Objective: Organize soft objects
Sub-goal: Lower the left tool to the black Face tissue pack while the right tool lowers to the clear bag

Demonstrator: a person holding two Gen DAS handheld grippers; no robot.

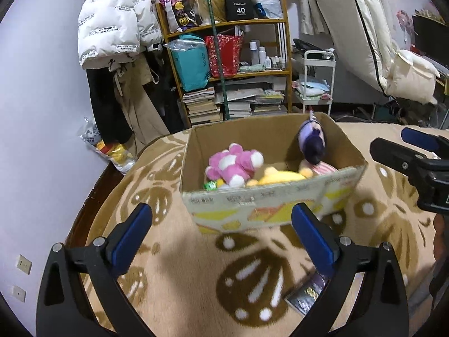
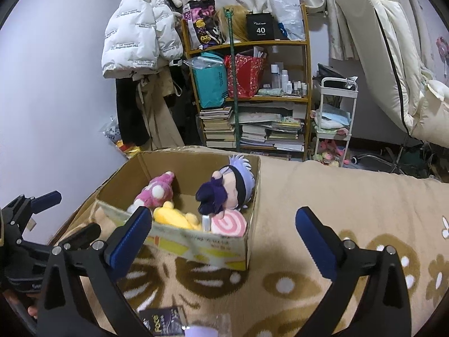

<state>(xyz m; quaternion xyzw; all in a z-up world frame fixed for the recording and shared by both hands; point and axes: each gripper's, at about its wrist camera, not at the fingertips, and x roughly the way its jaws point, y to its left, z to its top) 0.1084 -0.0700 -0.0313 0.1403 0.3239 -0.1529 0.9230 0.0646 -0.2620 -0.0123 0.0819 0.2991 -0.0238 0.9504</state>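
Left jaws: the left gripper [image 1: 221, 230] stands spread wide with nothing between its blue pads, hovering over the patterned blanket [image 1: 174, 275] just short of the cardboard box [image 1: 269, 199].

Right jaws: the right gripper [image 2: 224, 236] is likewise spread and empty, on the box's right side, aimed at its near wall.

Box contents: a pink plush [image 1: 234, 164] lies at the left, a yellow plush [image 1: 277, 177] against the near wall, a pink-and-white swirl cushion [image 2: 228, 224] in the near right corner, and a purple-haired doll [image 2: 224, 189] leans against the right wall.

Loose items: a dark printed packet [image 2: 165, 321] lies on the blanket near the lower edge of the right view, with something pale lilac [image 2: 200, 331] beside it, too cropped to identify.

Step in hand: judging by the filled box and both empty tools, most soft toys are already stowed; this looks like the gap between a drop and the next pick.

Next move: probably the lilac thing, if it is soft. It calls for pulling a gripper back and down, straddling the item, and closing gently.

Background: a cluttered shelf [image 2: 249, 98] stands behind the bed.
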